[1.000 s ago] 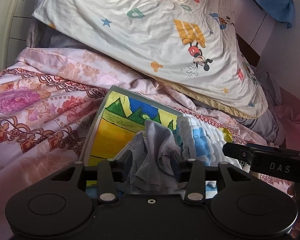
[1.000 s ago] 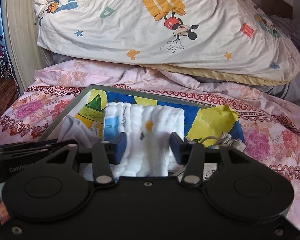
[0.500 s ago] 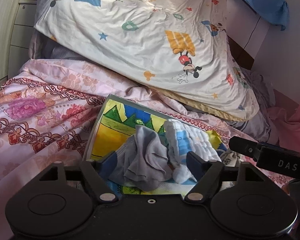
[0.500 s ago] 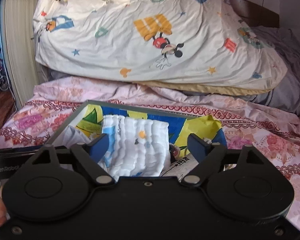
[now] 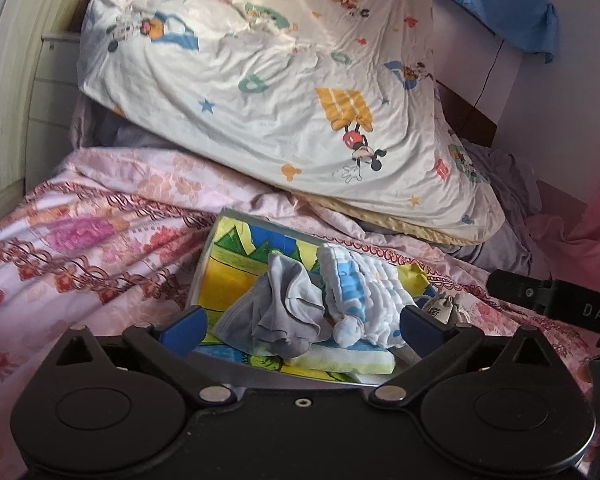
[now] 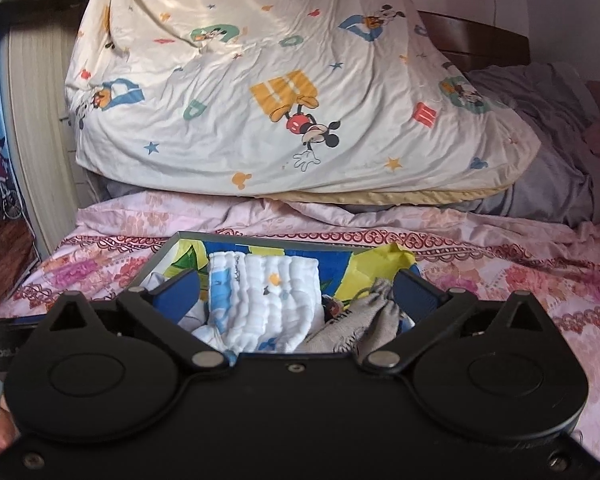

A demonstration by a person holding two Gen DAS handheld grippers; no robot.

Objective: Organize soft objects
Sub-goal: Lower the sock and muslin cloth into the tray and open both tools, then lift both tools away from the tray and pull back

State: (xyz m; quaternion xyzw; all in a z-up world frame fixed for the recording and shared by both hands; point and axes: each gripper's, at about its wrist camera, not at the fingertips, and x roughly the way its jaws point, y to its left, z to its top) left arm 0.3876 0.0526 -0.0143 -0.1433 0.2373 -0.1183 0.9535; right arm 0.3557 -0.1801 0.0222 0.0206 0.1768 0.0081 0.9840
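Note:
A shallow box (image 5: 208,264) with a bright cartoon lining lies on the pink floral bedspread. In it lie a crumpled grey cloth (image 5: 288,308), a white and blue quilted cloth (image 5: 364,292) and a small grey drawstring pouch (image 5: 440,308). My left gripper (image 5: 302,326) is open and empty, just in front of the box. In the right wrist view the box (image 6: 188,236) holds the white cloth (image 6: 268,300) and the pouch (image 6: 364,320). My right gripper (image 6: 298,292) is open and empty above the box's near edge.
A big cream Mickey Mouse quilt (image 5: 300,100) is heaped behind the box. Grey bedding (image 6: 560,168) lies at the right. The pink floral bedspread (image 5: 80,248) surrounds the box. A cabinet (image 5: 12,92) stands at the left.
Both grippers opened, letting go of the grey cloth and the white cloth, and pulled back and up from the box. The cloths now rest in the box.

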